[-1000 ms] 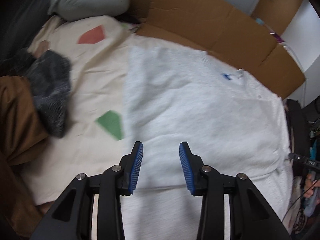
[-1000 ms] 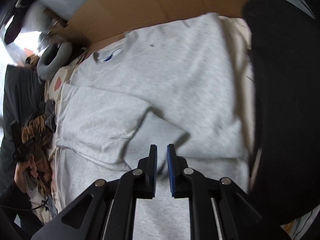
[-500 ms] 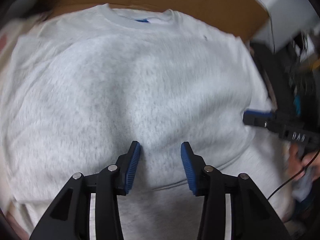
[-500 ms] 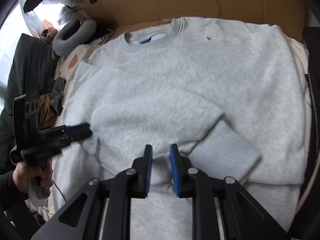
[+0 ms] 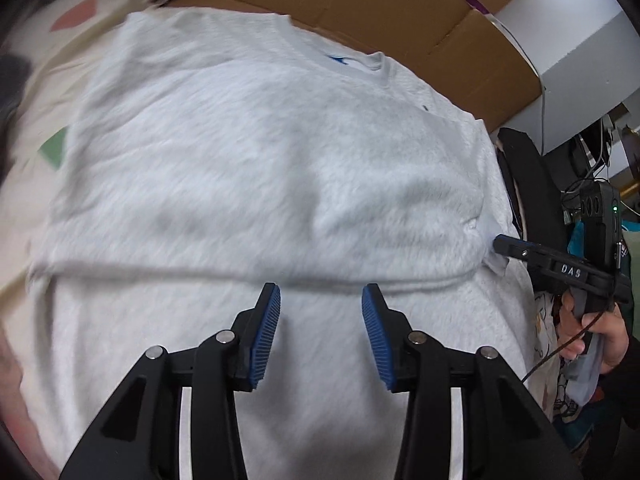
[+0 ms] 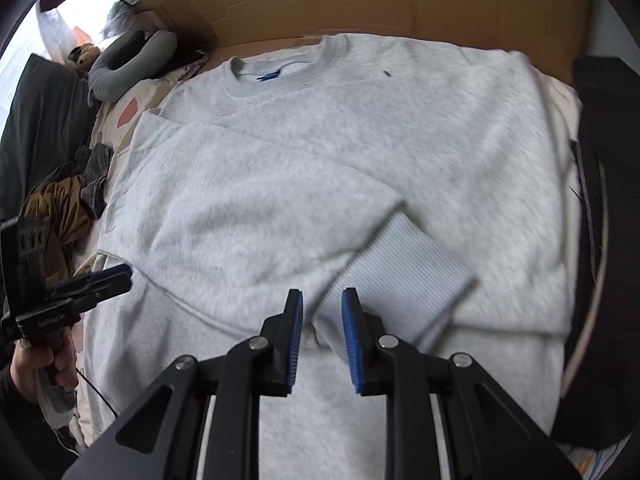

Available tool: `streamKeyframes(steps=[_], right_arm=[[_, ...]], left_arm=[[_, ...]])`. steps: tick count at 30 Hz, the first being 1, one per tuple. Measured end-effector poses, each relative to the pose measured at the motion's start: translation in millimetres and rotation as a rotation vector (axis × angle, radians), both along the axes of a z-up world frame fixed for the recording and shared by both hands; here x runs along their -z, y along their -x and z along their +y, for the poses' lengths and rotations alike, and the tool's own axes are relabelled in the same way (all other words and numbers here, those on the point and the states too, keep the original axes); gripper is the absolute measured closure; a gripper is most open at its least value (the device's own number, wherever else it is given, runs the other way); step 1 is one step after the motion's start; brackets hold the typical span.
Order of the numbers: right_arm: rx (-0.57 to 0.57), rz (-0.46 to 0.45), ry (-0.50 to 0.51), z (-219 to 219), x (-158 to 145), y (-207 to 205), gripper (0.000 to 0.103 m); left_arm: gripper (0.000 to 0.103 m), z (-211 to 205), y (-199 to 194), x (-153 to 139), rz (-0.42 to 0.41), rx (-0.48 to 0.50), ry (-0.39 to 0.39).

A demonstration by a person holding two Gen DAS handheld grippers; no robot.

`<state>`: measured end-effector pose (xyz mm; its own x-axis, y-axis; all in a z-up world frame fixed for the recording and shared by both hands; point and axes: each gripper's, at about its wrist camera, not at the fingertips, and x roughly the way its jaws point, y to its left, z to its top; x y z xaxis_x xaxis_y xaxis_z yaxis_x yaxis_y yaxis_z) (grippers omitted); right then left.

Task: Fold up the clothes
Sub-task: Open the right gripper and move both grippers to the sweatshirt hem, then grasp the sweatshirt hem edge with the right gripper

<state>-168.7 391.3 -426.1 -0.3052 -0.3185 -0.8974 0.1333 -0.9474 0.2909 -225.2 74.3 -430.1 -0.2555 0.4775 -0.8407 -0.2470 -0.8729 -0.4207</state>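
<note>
A light grey sweatshirt [image 6: 360, 140] lies flat on the bed, one sleeve folded across it. The right tool [image 6: 320, 320], just opened, hovers over the ribbed cuff [image 6: 400, 264].

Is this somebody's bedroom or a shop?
Most likely a bedroom at home, not a shop. A grey sweatshirt lies spread on a patterned bedsheet, with a grey neck pillow and a heap of other clothes beside it, and flattened cardboard behind.

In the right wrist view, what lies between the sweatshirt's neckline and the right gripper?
The folded-over sleeve, lying across the grey sweatshirt, its ribbed cuff just ahead of the right gripper.
</note>
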Motion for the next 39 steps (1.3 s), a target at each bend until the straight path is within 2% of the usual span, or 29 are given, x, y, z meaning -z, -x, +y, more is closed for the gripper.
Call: streamKeyframes(steps=[3,8,16,23,28,34,39], right_arm=[[0.017,-0.01,0.005,8.3,-4.2,-8.1,0.083],[0.033,-0.015,0.022,20.5,-11.9,-19.5,0.073],[0.041,-0.03,0.048,41.5,-29.4,-45.4,0.061],[-0.057,-0.1,0.055,48.9,-28.8,-76.3,0.061],[-0.076,-0.14,0.049,58.7,-24.9,-102.0,0.061],[-0.02,-0.205,0.032,80.3,-12.6,-134.4,0.061],[0.068,-0.269,0.036,104.2,-2.8,-166.4,0.061]], left_arm=[[0.06,-24.8,-11.9,-4.6,0.002,-0.037,0.014],[0.06,-62.4,-23.9,-8.8,-0.024,-0.11,0.033],[0.06,-98.9,-50.3,-14.0,-0.078,-0.136,0.059],[0.06,-127.5,-76.5,-1.0,-0.158,-0.132,0.097],[0.06,-143.8,-97.1,5.7,-0.209,-0.144,0.12],[0.06,-155.8,-129.2,16.0,-0.273,-0.157,0.174],[0.06,-169.3,-151.8,24.4,-0.314,-0.222,0.202]])
